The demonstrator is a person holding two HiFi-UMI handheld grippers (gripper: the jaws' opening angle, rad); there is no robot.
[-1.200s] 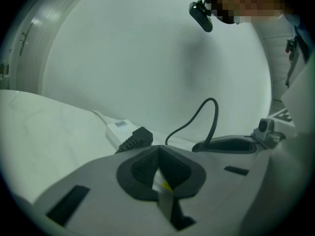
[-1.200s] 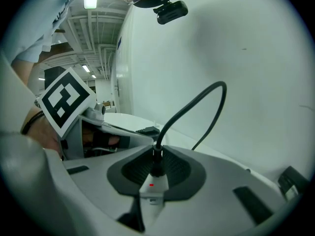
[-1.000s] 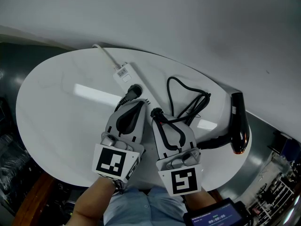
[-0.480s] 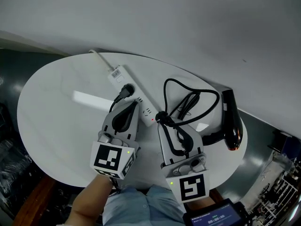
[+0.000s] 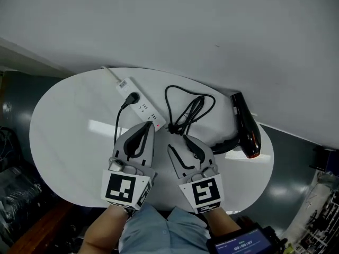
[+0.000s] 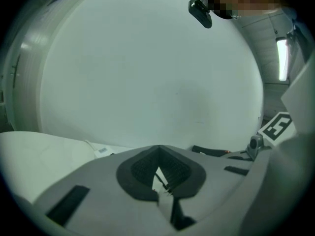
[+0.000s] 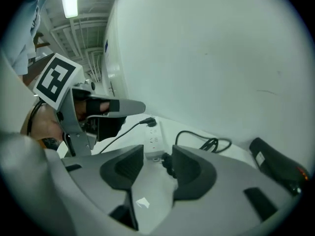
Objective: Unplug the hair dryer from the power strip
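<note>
A white power strip point(image 5: 141, 105) lies on the white oval table point(image 5: 69, 142). The black hair dryer point(image 5: 244, 134) rests at the right, and its cord point(image 5: 185, 110) is coiled between it and the strip. Its plug point(image 5: 171, 129) lies loose on the table by the strip's near end, just ahead of my right gripper point(image 5: 178, 143). That gripper's jaws have just been opening and now stand apart, with the plug point(image 7: 167, 163) beyond the tips and no pad touching it. My left gripper point(image 5: 148, 125) hovers shut near the strip, holding nothing.
Another black plug point(image 5: 133, 97) sits in the strip, and its thin cord runs toward the table's near edge. The strip's white lead goes off the far edge. A white wall stands close behind the table. A small screen point(image 5: 243, 245) shows at the bottom.
The right gripper was shut on the hair dryer's plug; it has opened and let the plug go. Both grippers have drawn back from the strip, and the left one has lifted.
</note>
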